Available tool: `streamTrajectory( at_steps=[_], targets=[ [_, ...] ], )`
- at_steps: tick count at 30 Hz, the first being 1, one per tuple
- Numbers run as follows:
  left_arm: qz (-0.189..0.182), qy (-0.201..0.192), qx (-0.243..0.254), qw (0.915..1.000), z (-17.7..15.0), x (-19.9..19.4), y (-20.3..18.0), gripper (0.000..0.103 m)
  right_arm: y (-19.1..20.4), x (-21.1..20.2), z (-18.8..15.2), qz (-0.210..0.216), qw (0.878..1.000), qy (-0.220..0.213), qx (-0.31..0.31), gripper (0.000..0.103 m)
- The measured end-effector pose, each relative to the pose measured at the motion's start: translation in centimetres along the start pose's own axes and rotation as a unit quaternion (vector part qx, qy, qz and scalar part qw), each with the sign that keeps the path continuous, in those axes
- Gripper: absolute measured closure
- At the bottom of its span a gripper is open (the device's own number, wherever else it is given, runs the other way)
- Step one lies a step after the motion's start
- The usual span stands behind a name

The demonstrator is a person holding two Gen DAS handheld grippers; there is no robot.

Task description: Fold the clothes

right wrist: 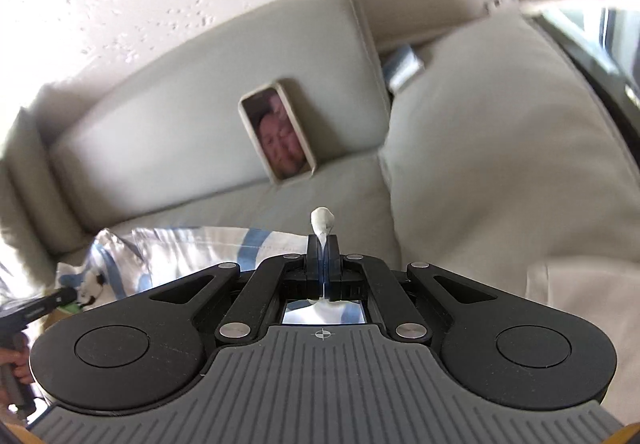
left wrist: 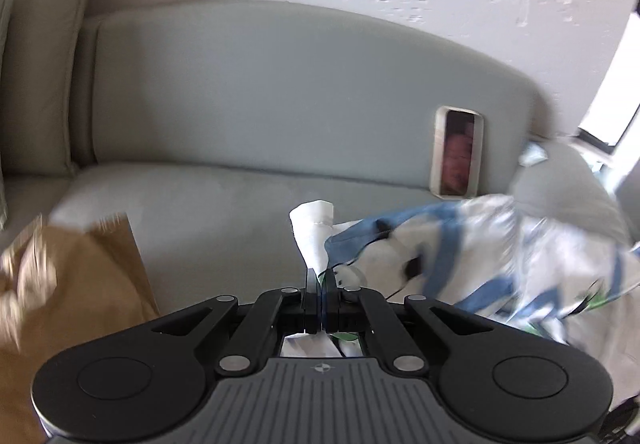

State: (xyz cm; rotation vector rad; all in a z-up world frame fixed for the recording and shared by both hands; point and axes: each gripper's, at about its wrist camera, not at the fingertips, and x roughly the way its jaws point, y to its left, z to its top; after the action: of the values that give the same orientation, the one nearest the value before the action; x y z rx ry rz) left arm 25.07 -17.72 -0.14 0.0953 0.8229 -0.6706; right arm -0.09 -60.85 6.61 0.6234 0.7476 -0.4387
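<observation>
A white garment with blue stripes and a cartoon print (left wrist: pixel 480 256) hangs in the air above the grey sofa seat (left wrist: pixel 208 212). My left gripper (left wrist: pixel 320 276) is shut on a bunched white edge of it, which sticks up past the fingertips. My right gripper (right wrist: pixel 322 240) is shut on another edge of the same garment (right wrist: pixel 172 248); a small white tuft pokes out above its jaws. The cloth stretches to the left of the right gripper, toward the left gripper (right wrist: pixel 44 306) seen at the view's left edge.
A phone (left wrist: pixel 458 156) with a lit screen leans against the sofa backrest (left wrist: pixel 280 92); it also shows in the right wrist view (right wrist: pixel 280 136). A brown paper bag (left wrist: pixel 68 276) stands at the left. A large grey cushion (right wrist: pixel 500 148) lies at the right, another cushion (left wrist: pixel 44 56) at the far left.
</observation>
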Motion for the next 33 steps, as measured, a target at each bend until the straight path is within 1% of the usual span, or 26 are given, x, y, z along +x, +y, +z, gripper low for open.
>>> streamTrajectory(
  at_steps=[2, 5, 9, 12, 16, 19, 20, 21, 22, 23, 24, 25, 26, 27, 28, 30, 33],
  targets=[
    [-0.017, -0.004, 0.010, 0.9998, -2.7, -1.8, -1.3, 0.103, -0.8, -1.9, -2.8, 0.014, 1.000, 0.003, 0.002, 0.103],
    [-0.031, -0.015, 0.030, 0.9990, -6.6, -5.4, -3.4, 0.103, -1.8, -4.1, -6.7, 0.034, 0.999, 0.009, 0.011, 0.103],
    [-0.037, -0.034, 0.020, 0.9985, -10.5, -8.6, -3.9, 0.103, -2.8, -6.6, -10.6, 0.045, 0.999, 0.004, 0.030, 0.103],
    [-0.041, -0.035, -0.004, 0.9986, -12.9, -10.2, -3.3, 0.103, -4.0, -8.9, -12.8, 0.048, 0.998, -0.008, 0.044, 0.103],
    [-0.040, -0.017, -0.018, 0.9989, -15.8, -11.5, -2.7, 0.103, -5.9, -10.9, -15.6, 0.042, 0.998, -0.006, 0.055, 0.103],
    [-0.042, 0.014, -0.018, 0.9989, -17.7, -11.1, -2.5, 0.103, -7.0, -11.7, -17.7, 0.029, 0.998, 0.000, 0.059, 0.103],
    [-0.032, 0.035, -0.019, 0.9987, -18.4, -10.6, -2.4, 0.097, -7.4, -11.6, -18.3, 0.023, 0.998, 0.007, 0.058, 0.103],
    [-0.014, 0.052, -0.031, 0.9981, -19.1, -10.3, -2.0, 0.094, -7.6, -11.1, -18.9, 0.012, 0.998, 0.021, 0.056, 0.098],
    [0.005, 0.065, -0.048, 0.9968, -19.6, -10.2, -1.7, 0.089, -7.8, -10.6, -19.4, 0.001, 0.998, 0.035, 0.053, 0.083],
    [0.019, 0.071, -0.065, 0.9952, -20.2, -10.4, -1.3, 0.079, -8.1, -10.2, -19.8, -0.012, 0.997, 0.049, 0.057, 0.077],
    [0.021, 0.061, -0.081, 0.9946, -20.6, -11.2, -1.1, 0.075, -8.4, -10.3, -20.2, -0.020, 0.996, 0.054, 0.071, 0.066],
    [0.013, 0.045, -0.094, 0.9945, -21.1, -12.2, -1.0, 0.068, -8.5, -11.0, -20.6, -0.017, 0.995, 0.048, 0.084, 0.062],
    [0.004, 0.028, -0.103, 0.9943, -21.6, -13.2, -1.0, 0.066, -8.7, -11.6, -21.0, -0.014, 0.994, 0.042, 0.097, 0.062],
    [-0.011, 0.012, -0.105, 0.9943, -21.9, -14.0, -1.3, 0.066, -8.6, -12.3, -21.3, -0.009, 0.994, 0.034, 0.103, 0.059],
    [-0.026, 0.001, -0.101, 0.9945, -22.1, -14.6, -1.7, 0.066, -8.3, -13.0, -21.5, -0.001, 0.995, 0.024, 0.099, 0.054],
    [-0.047, -0.009, -0.089, 0.9949, -22.0, -14.8, -2.9, 0.065, -7.2, -13.5, -21.5, 0.020, 0.996, 0.016, 0.088, 0.052],
    [-0.049, -0.003, -0.058, 0.9971, -21.3, -12.5, -5.4, 0.063, -5.1, -11.8, -21.3, 0.057, 0.995, 0.038, 0.073, 0.052]
  ],
)
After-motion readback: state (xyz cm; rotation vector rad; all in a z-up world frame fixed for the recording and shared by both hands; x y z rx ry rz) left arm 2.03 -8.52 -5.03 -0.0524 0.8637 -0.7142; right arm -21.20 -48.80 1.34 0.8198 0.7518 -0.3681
